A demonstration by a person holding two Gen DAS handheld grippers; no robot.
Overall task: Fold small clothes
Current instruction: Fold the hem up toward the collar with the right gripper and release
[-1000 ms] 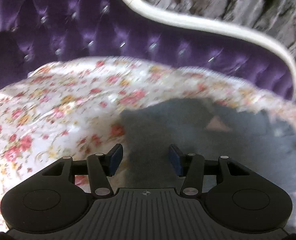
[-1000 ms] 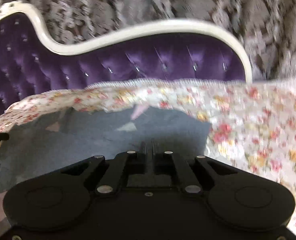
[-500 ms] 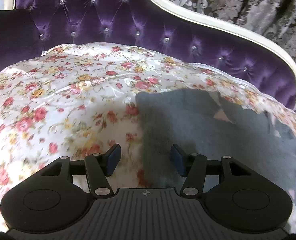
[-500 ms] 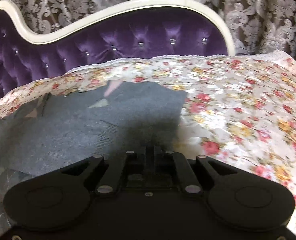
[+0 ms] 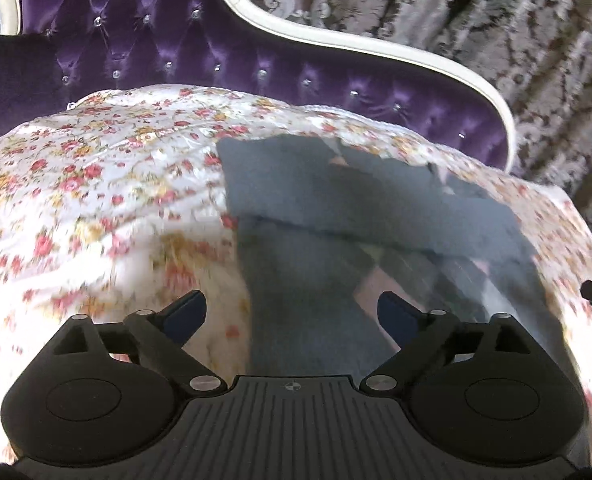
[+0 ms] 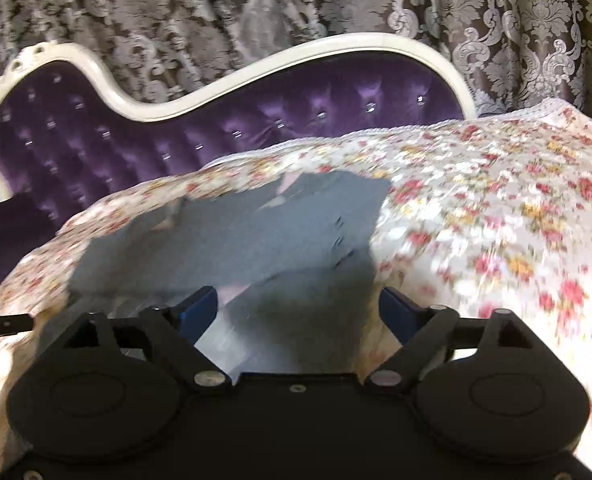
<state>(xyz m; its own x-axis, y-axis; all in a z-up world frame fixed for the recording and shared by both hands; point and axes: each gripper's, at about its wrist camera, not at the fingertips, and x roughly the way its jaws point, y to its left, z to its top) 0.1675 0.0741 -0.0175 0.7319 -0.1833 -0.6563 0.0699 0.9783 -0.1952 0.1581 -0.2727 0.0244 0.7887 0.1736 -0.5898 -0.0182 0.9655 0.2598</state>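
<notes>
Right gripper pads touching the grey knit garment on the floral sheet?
Apart. Right wrist view: right gripper jaws are opening, blue pads spread wide of the grey knit garment lying flat below; nothing pinched.

Even daylight, fisheye-bent edges, motion blur in the foreground.

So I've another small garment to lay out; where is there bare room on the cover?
Bare floral cover lies left of the grey garment, up to the purple sofa back, and also right of it. The middle is taken.
</notes>
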